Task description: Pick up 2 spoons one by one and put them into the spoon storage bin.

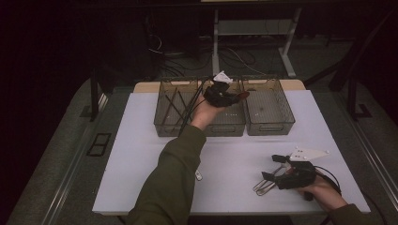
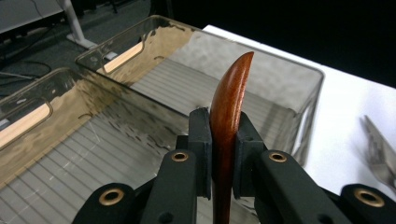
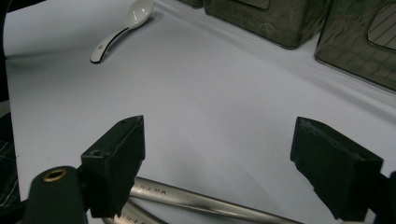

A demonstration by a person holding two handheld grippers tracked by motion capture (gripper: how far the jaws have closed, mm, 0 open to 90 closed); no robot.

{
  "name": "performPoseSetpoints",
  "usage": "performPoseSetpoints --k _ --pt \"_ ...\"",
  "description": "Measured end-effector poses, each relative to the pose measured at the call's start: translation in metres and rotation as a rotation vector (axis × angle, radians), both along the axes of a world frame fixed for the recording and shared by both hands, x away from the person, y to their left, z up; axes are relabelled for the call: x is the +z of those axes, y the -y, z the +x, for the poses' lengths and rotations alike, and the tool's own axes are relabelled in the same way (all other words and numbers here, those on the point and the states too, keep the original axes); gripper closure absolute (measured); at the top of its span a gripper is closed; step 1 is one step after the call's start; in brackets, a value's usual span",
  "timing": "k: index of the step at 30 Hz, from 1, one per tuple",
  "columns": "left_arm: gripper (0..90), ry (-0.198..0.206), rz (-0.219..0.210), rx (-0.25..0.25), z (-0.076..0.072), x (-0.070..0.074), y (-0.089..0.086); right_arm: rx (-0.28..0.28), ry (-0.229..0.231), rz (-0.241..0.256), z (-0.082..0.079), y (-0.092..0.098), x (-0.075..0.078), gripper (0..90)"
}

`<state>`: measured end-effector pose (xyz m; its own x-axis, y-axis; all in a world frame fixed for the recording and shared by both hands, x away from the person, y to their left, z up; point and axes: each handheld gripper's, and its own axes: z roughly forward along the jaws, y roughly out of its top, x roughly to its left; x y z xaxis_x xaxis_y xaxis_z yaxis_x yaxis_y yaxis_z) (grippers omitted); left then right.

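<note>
The left gripper (image 1: 233, 97) is carrying a wooden spoon (image 2: 227, 116), pinched tight in its jaws, over the middle bin (image 2: 60, 158), needing only lowering and release, while the right gripper (image 1: 273, 167) is hovering wide open, holding nothing, over metal tongs (image 3: 205, 202).

glossy wood spoon (image 2: 229, 102), clear smoky plastic bins (image 2: 187, 60), brushed metal tongs (image 3: 196, 203), matt white tbl (image 3: 210, 93)

The reddish-brown wooden utensil (image 2: 227, 116) ran off the bottom edge between the jaws, its lower end hidden. The silver metal tongs (image 3: 196, 201) were cut off below, and perhaps partly covered by a jaw.
</note>
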<state>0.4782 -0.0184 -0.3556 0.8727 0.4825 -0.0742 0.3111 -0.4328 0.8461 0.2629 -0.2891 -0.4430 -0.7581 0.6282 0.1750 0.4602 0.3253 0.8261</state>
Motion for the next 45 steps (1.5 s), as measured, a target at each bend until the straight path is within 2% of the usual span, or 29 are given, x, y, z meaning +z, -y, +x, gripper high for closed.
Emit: performPoseSetpoints --k 5,7,11,14,17,24,28,33,38,42,44,45 --pt "79.7 -0.019 0.028 0.004 0.006 -0.012 0.002 0.003 0.004 0.001 0.000 0.001 0.000 17.3" --pt "79.6 -0.029 0.023 0.013 0.006 -0.015 0.005 0.004 0.006 0.002 0.000 0.001 0.000 17.3" --pt "79.2 -0.021 0.064 0.011 0.005 -0.019 0.010 0.005 0.003 0.002 0.000 0.000 0.000 17.3" --pt "70.9 -0.009 0.094 0.027 0.005 -0.020 0.012 0.004 0.003 0.001 0.000 0.000 0.000 17.3" --pt "66.8 -0.010 0.101 0.031 0.004 -0.021 0.012 0.002 0.001 0.003 0.000 0.000 0.000 17.4" --pt "56.1 0.005 0.089 0.023 0.000 -0.016 0.011 0.007 0.006 -0.002 0.000 0.000 0.000 17.3" --pt "49.2 0.002 0.068 0.020 -0.003 -0.013 0.010 0.006 0.002 -0.003 0.000 0.000 0.000 17.3" --pt "43.4 0.001 0.062 0.013 -0.010 -0.009 0.006 0.003 0.003 -0.003 0.000 0.000 0.000 17.3" --pt "41.8 0.003 0.054 0.017 -0.020 -0.006 -0.004 0.004 0.002 -0.002 0.000 0.000 0.000 17.3" --pt "41.3 0.003 0.063 0.027 -0.031 -0.004 -0.016 0.004 0.003 -0.008 0.000 0.000 -0.001 17.3" --pt "43.5 0.007 0.073 0.030 -0.038 -0.003 -0.025 0.005 0.002 -0.007 0.000 -0.001 0.000 17.4" --pt "45.5 0.004 0.059 0.036 -0.042 -0.004 -0.028 0.005 0.002 -0.007 0.000 -0.001 0.000 17.3"
